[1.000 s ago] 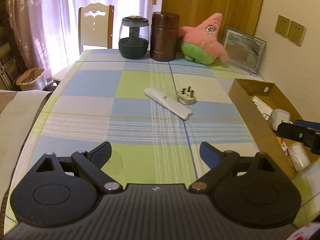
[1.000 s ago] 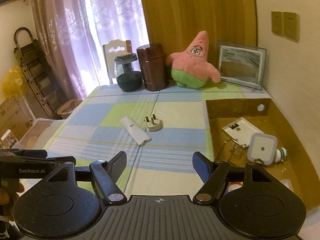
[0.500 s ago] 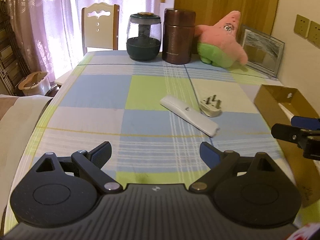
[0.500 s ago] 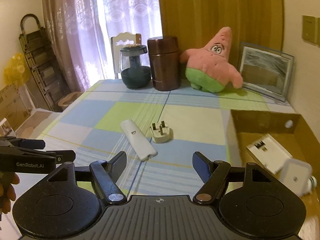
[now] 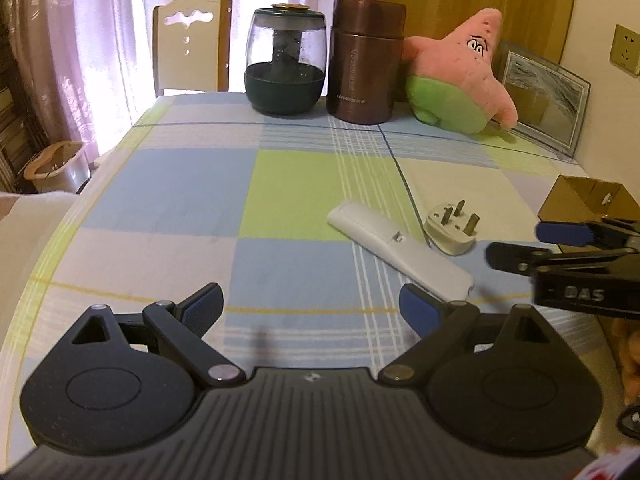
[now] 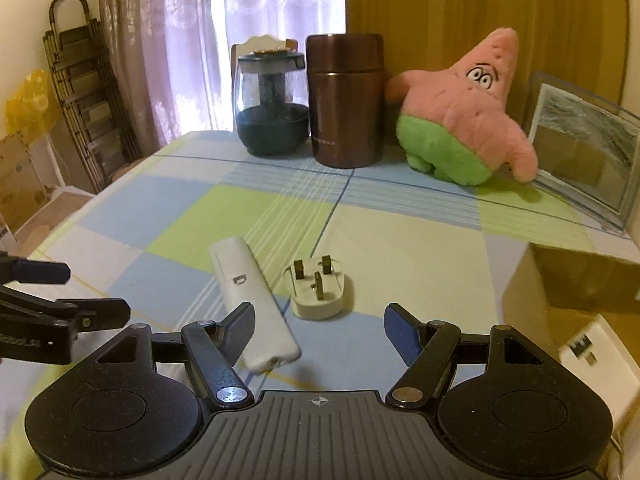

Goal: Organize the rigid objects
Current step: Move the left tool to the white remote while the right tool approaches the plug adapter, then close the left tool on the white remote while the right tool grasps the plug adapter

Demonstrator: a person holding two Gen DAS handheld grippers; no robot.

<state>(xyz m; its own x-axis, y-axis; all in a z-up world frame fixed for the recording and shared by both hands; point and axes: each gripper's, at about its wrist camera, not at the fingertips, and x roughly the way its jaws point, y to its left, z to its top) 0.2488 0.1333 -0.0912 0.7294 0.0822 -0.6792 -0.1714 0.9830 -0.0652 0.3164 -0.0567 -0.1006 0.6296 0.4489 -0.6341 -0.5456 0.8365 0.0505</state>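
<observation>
A long white remote-like bar (image 6: pixel 252 300) and a white three-pin plug (image 6: pixel 319 292), pins up, lie side by side on the checked tablecloth. Both also show in the left wrist view, the bar (image 5: pixel 398 253) and the plug (image 5: pixel 452 230). My right gripper (image 6: pixel 320 328) is open and empty, low over the table; the bar's near end lies just inside its left finger, and the plug lies just beyond its fingertips. My left gripper (image 5: pixel 310 306) is open and empty, left of the bar. A cardboard box (image 6: pixel 568 284) stands at the right.
At the table's far end stand a glass jar with dark base (image 6: pixel 272 104), a brown canister (image 6: pixel 346 100), a pink star plush (image 6: pixel 460 120) and a framed picture (image 6: pixel 584 156). A white item (image 6: pixel 588 352) lies in the box. A chair (image 5: pixel 192 44) stands behind the table.
Both grippers have moved forward and left toward the bar and plug. The right gripper has left the box area and now sits close before the two objects. Both stay open.
</observation>
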